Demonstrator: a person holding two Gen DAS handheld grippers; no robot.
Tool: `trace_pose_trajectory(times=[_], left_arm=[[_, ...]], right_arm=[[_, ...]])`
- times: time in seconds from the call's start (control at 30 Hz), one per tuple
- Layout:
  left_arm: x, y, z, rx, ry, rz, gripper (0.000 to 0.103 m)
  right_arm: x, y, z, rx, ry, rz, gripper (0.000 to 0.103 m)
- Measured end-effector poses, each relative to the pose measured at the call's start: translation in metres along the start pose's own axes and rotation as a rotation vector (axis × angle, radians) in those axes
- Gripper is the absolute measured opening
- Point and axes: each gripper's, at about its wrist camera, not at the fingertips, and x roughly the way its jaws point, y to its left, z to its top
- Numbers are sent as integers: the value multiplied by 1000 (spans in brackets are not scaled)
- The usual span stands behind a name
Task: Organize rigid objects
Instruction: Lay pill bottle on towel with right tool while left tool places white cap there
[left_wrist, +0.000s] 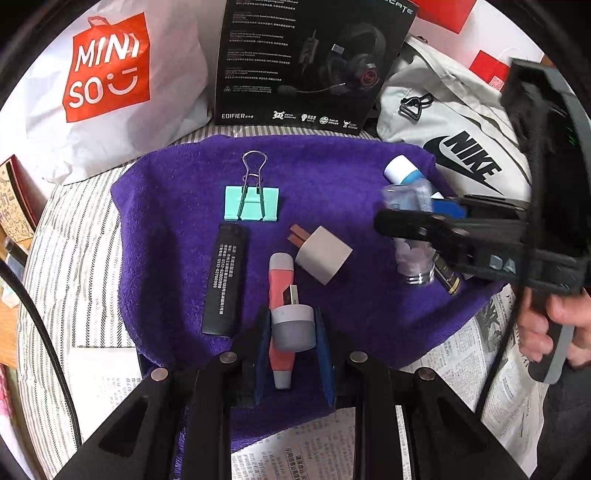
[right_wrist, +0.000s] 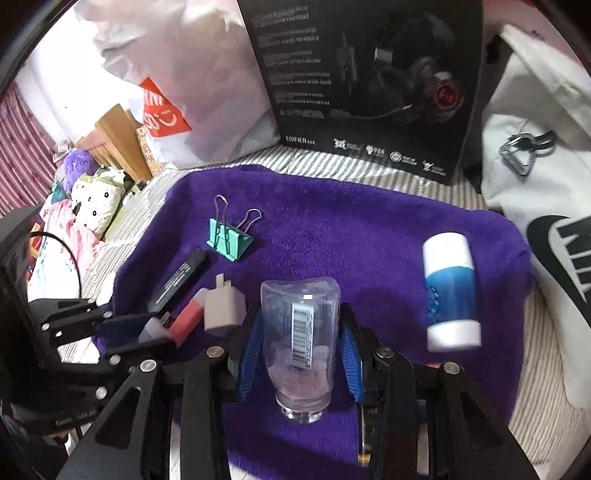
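Observation:
On a purple towel (left_wrist: 332, 177), my left gripper (left_wrist: 293, 321) is shut on a small grey-and-white USB plug-in (left_wrist: 293, 328), which sits over a coral pen-shaped item (left_wrist: 279, 280). Beside them lie a black bar with white print (left_wrist: 225, 280), a mint binder clip (left_wrist: 251, 203) and a white charger cube (left_wrist: 323, 254). My right gripper (right_wrist: 300, 314) is shut on a clear bottle (right_wrist: 299, 343), cap end toward the camera, pale tablets inside. A blue-and-white tube (right_wrist: 448, 291) lies to its right. The left gripper (right_wrist: 147, 328) shows at the left of the right wrist view.
Behind the towel stand a white Miniso bag (left_wrist: 103, 74) and a black headset box (left_wrist: 306, 62). A grey Nike bag (left_wrist: 461, 122) lies at the right. Newspaper (left_wrist: 461, 354) covers the near side. A black-and-gold item (left_wrist: 448, 278) lies under the bottle. A hand (left_wrist: 554, 325) holds the right gripper.

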Motion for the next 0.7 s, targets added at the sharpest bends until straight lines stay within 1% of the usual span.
trace_pose_trajectory(times=[0.17,0.37,0.53,0.7], left_arm=[[1,1,-1,3,5,-4,23],[2,3,-2,0,3,-3,23],[0,4,-5,-5,3,-3,23],[-1,3,-6,-5,6,-6,23]], right_arm=[[15,4,4,-30,34,-22,40],[24,4,1,-53,49,-41,40],[25,3,-1,-67,58,-39,40],[23,7,-6,-102,59,-57,41]])
